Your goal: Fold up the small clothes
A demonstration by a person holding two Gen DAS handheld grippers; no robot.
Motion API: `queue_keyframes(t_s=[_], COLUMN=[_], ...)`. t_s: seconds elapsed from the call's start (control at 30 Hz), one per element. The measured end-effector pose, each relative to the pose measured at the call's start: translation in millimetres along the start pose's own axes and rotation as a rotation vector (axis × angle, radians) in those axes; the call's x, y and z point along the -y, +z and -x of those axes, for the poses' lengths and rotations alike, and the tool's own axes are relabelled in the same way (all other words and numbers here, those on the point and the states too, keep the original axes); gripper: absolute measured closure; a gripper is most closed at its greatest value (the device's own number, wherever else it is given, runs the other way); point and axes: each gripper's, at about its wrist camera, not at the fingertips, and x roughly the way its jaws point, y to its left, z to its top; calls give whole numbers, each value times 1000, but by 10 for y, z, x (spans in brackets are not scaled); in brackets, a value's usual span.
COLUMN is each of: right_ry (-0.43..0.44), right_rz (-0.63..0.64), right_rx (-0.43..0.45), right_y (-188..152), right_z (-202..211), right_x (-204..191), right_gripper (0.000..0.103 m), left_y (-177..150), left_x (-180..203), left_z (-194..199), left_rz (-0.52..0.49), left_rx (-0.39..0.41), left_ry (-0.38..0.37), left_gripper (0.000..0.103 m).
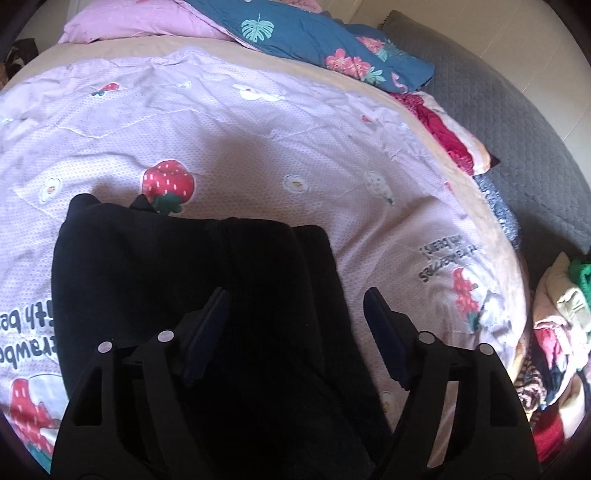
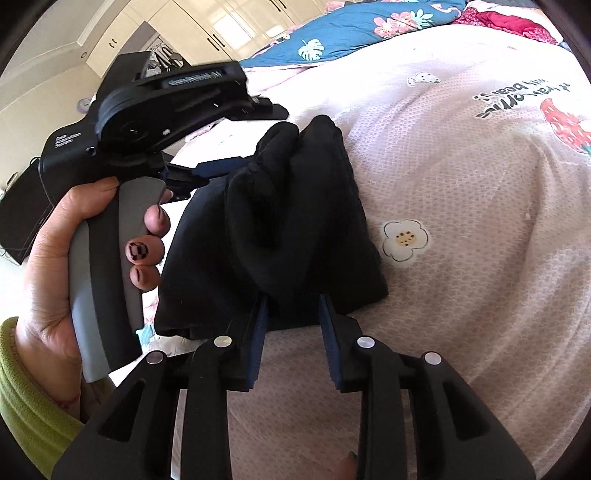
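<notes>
A small black garment (image 1: 192, 280) lies folded on the pink strawberry-print quilt (image 1: 280, 140). My left gripper (image 1: 297, 299) hovers over its right part with jaws wide open. Its left finger is above the cloth, its right finger above the quilt beside the garment's edge, and nothing is pinched. In the right wrist view the same garment (image 2: 295, 206) lies bunched. My right gripper (image 2: 293, 301) is at its near hem with jaws partly open; the hem lies between the tips without being squeezed. A hand (image 2: 48, 258) holds the left gripper's handle at the garment's far left side.
Blue floral bedding (image 1: 317, 40) and a pink pillow (image 1: 136, 22) lie at the head of the bed. A red and cream blanket (image 1: 447, 136) and a grey cover (image 1: 517, 129) are on the right. A heap of mixed clothes (image 1: 557, 325) lies at the far right edge.
</notes>
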Motion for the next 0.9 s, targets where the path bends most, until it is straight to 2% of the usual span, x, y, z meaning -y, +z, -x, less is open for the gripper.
queue_keyframes(t_s=[0.07, 0.13, 0.2, 0.3, 0.4, 0.5, 0.6, 0.67, 0.77, 0.8, 0.87, 0.9], right_ry=[6, 8, 12, 9, 52, 45, 59, 58, 15, 16, 23, 33], right_rz=[-4, 1, 11, 37, 63, 93, 53, 19, 13, 17, 7, 9], right_rx=[2, 12, 37, 143, 189, 143, 64, -6, -50, -62, -97, -103], right_y=[-6, -27, -32, 80, 409, 767, 979, 1076, 1097, 1091, 1071, 1076], right_z=[45, 130, 240, 520, 647, 450, 134, -138, -373, -431, -550, -575], right_x=[-1, -17, -43, -109, -156, -240, -238, -220, -247, -247, -218, -206], right_gripper=[65, 52, 49, 42, 39, 40, 44, 44, 44, 49, 83, 88], left_y=[6, -1, -44, -177, -386, -576, -727, -793, -826, -831, -824, -812], left_x=[-50, -94, -166, -322, -521, -636, -688, -742, -790, -794, -786, -785], left_z=[72, 188, 333, 531, 644, 630, 555, 557, 587, 591, 582, 581], left_rz=[27, 37, 32, 8, 1, -7, -35, -28, -14, -13, -11, -11], left_rx=[9, 33, 65, 111, 141, 139, 130, 129, 135, 134, 131, 129], left_ry=[-31, -41, -34, 39, 131, 194, 253, 240, 217, 214, 206, 202], left_gripper=[30, 30, 28, 28, 28, 28, 28, 28, 28, 28, 28, 28])
